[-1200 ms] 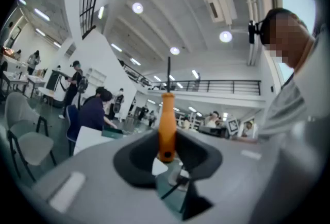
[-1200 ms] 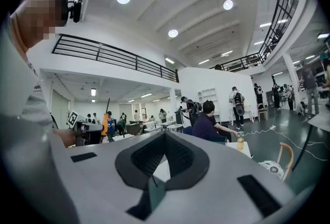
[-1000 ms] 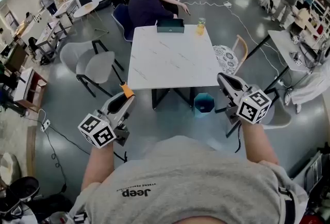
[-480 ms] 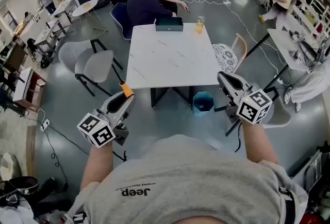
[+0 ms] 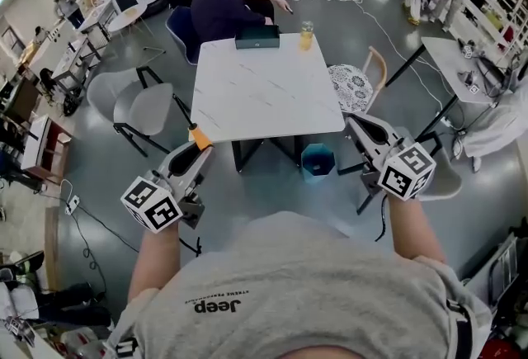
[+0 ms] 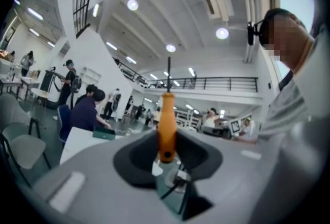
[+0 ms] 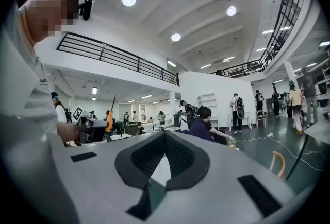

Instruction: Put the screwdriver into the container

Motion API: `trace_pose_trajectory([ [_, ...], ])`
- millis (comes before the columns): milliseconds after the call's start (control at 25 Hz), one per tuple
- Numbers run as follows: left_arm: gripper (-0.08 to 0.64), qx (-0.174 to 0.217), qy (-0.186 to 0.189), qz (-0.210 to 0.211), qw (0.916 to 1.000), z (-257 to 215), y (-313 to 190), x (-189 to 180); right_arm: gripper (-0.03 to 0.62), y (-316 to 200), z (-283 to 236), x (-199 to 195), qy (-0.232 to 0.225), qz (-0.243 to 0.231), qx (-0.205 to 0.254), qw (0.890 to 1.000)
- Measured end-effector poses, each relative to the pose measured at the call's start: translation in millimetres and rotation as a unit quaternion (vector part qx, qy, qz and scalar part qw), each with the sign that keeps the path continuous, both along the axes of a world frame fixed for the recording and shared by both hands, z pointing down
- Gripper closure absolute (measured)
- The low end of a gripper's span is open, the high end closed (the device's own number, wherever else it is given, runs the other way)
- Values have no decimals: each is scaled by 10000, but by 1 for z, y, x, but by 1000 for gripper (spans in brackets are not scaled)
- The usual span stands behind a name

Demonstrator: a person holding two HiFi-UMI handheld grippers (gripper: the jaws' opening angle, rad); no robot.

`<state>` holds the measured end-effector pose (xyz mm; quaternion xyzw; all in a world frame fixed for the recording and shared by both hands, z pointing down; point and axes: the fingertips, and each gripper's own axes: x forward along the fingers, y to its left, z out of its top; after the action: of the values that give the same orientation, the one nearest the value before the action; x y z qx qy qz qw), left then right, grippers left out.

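Container (image 5: 257,37) on table (image 5: 264,93), screwdriver (image 6: 166,125) gripped

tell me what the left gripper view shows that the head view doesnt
Only the left gripper view: the screwdriver clamped upright in the jaws of the left gripper, thin shaft pointing up, plus ceiling lights and a balcony railing. Only the head view: the right gripper, a blue bin on the floor by the table, grey chairs. Both: the orange handle, the white table, the dark container on it, a seated person.
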<state>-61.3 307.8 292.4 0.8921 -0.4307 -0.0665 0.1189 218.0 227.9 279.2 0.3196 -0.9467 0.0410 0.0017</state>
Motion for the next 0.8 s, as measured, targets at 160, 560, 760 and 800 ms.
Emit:
trace_pose_trajectory([
  [160,449,6,-49,23,10000,-1,-6,35,583,-2,5,37,0,-6,-7,10000],
  [560,449,-79,-27,-12,10000,3,-22,108,584,-14,23,112,-37,-133,-106,9998],
  [760,449,-150,-85,59,9998,6,-34,125,584,-25,25,126,-76,-150,-169,9997],
  [800,449,-133,-118,75,9998,7,-36,124,584,-27,27,125,-75,-152,-178,9997],
])
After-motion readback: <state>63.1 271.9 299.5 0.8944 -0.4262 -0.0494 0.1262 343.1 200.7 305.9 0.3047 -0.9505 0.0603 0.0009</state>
